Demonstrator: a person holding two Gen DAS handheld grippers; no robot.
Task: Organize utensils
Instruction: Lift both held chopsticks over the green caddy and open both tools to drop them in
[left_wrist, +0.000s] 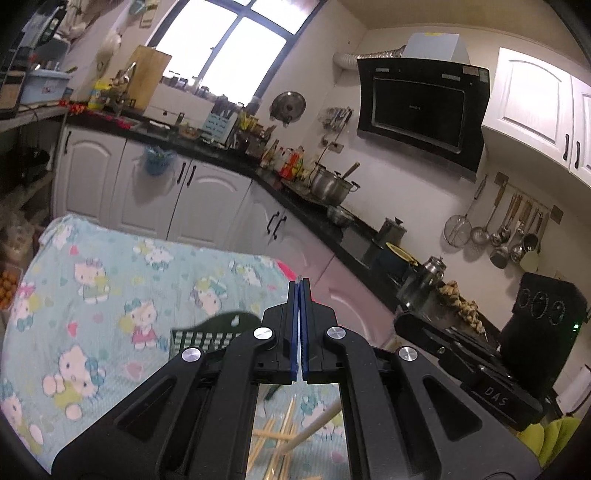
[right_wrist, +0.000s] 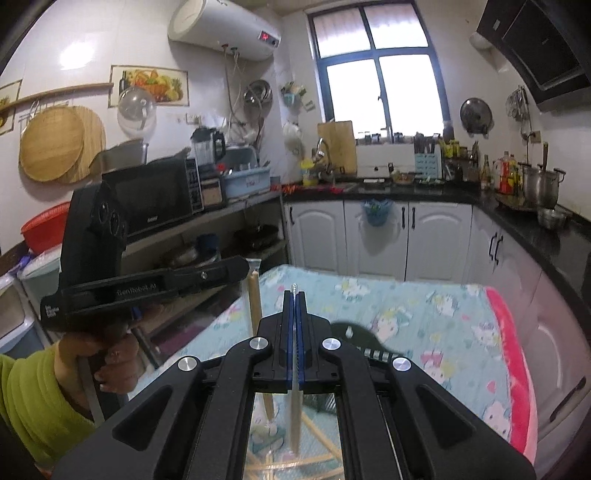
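Home kitchen; range hood (left_wrist: 421, 110), white cabinets (right_wrist: 373, 236), microwave (right_wrist: 151, 199).

Basket (right_wrist: 364, 341) on cloth-covered counter (right_wrist: 424, 306), chopsticks (left_wrist: 275, 441) nearer; cabinets (right_wrist: 373, 236) beyond far edge, microwave (right_wrist: 147, 199) far left.

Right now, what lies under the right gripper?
Under the right gripper, wooden chopsticks lie crossed on the patterned cloth, below a pale stick it holds. Its body hides the rest.

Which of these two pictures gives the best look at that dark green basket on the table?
The left wrist view: the green basket shows its slotted wall and rim beside the shut left gripper. The right wrist view shows only a blurred dark edge behind the right gripper.
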